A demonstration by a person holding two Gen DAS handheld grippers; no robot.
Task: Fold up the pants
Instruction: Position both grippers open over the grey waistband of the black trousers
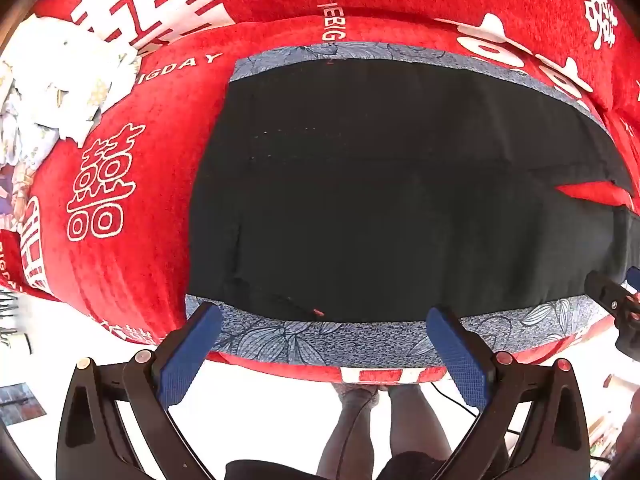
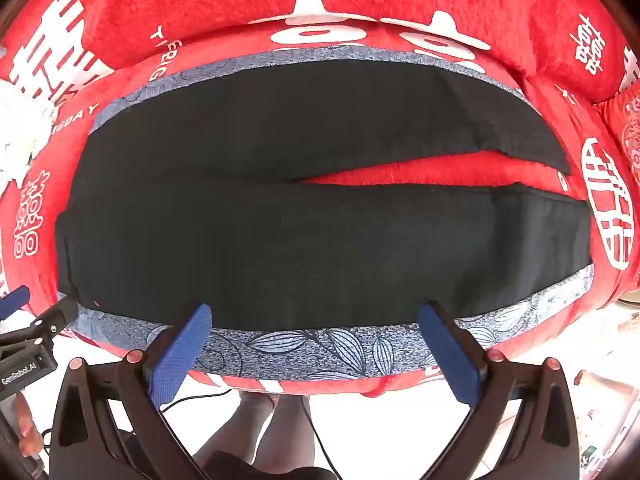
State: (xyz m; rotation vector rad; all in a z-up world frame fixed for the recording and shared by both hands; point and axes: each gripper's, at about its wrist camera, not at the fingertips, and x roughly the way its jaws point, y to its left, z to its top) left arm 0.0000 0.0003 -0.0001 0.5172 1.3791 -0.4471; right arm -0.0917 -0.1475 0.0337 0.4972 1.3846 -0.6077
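Black pants (image 1: 380, 200) lie flat on a blue leaf-patterned cloth (image 1: 312, 336), waist to the left and the two legs to the right, split by a red gap. In the right wrist view the pants (image 2: 280, 240) fill the middle, with the legs parting at the right. My left gripper (image 1: 324, 316) is open and empty, above the near edge of the pants by the waist. My right gripper (image 2: 314, 312) is open and empty, above the near edge of the near leg. Each gripper shows at the edge of the other's view.
The blue cloth (image 2: 312, 348) lies on a red sofa cover (image 1: 120, 184) with white characters. A white patterned bundle (image 1: 52, 92) sits at the left. White floor (image 1: 260, 412) and the person's legs (image 1: 372, 432) are below the sofa's front edge.
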